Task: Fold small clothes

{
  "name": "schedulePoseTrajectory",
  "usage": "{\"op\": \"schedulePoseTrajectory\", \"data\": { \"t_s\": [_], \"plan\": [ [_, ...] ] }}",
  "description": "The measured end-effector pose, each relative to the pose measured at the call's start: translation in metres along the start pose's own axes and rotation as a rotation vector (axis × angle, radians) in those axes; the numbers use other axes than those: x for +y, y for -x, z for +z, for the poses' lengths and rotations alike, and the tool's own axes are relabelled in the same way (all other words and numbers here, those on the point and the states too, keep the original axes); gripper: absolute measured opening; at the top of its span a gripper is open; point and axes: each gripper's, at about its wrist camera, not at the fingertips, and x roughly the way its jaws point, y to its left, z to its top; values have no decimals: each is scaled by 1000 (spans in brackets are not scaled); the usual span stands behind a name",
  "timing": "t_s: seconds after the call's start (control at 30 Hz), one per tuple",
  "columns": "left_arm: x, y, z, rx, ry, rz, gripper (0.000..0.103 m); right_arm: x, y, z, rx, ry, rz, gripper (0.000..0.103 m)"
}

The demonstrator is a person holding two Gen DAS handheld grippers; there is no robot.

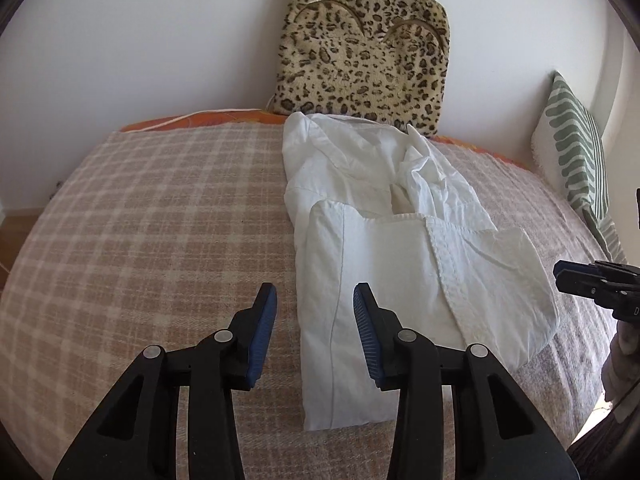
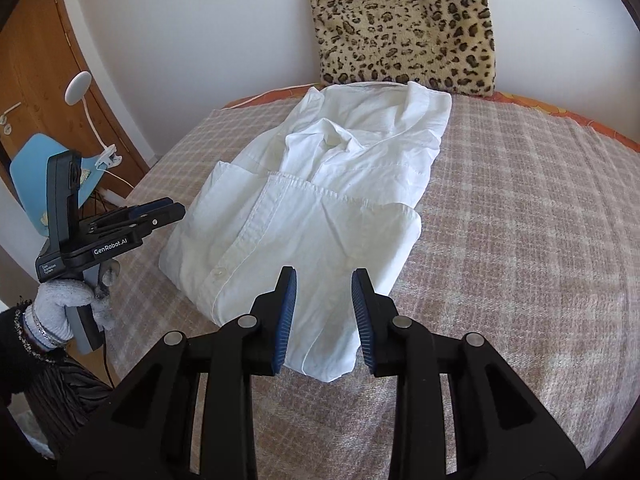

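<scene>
White shirt point(image 2: 304, 216) lies part-folded mid-bed on the plaid blanket point(image 2: 520, 240), collar twd the leopard cushion point(image 2: 404, 24). I've got both grippers empty w/ jaws wide: left gripper point(image 1: 315, 304) over shirt's left edge, right gripper point(image 2: 324, 290) over the near hem, prob so each can take a side for the next fold.

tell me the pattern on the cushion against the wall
Leopard print, tan with dark spots; cushion shows best in the right wrist view.

Left gripper point(image 1: 315, 294) and right gripper point(image 2: 324, 280), both parted wide, fingers point(image 2: 286, 312) empty.
</scene>
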Motion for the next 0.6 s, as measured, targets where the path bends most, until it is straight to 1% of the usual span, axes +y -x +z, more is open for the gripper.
{"op": "schedulePoseTrajectory", "data": {
  "t_s": [0.07,0.13,0.2,0.23,0.3,0.33,0.37,0.47,0.57,0.6],
  "plan": [
    [-6,-7,9,5,-19,-9,38,-5,-1,1,-8,-25,-11,32],
    [-10,-19,16,17,-50,12,38,-9,-3,5,-6,-40,-3,32],
    [-8,-35,19,50,-63,45,38,-9,-8,10,9,-38,13,32],
    [-4,-43,19,71,-47,58,38,-9,-12,12,19,-35,17,32],
    [9,-55,17,110,3,51,41,-13,-19,14,35,-53,29,32],
    [13,-59,17,124,12,47,43,-16,-23,15,51,-70,39,32],
    [17,-62,17,137,18,45,47,-19,-28,15,68,-81,45,32],
    [27,-57,24,131,60,11,48,-29,-38,16,116,-95,40,32],
    [42,-45,41,103,119,-37,48,-43,-26,28,97,-141,79,33],
    [48,-43,49,94,131,-52,46,-47,-22,34,83,-148,77,38]
  ]
}}
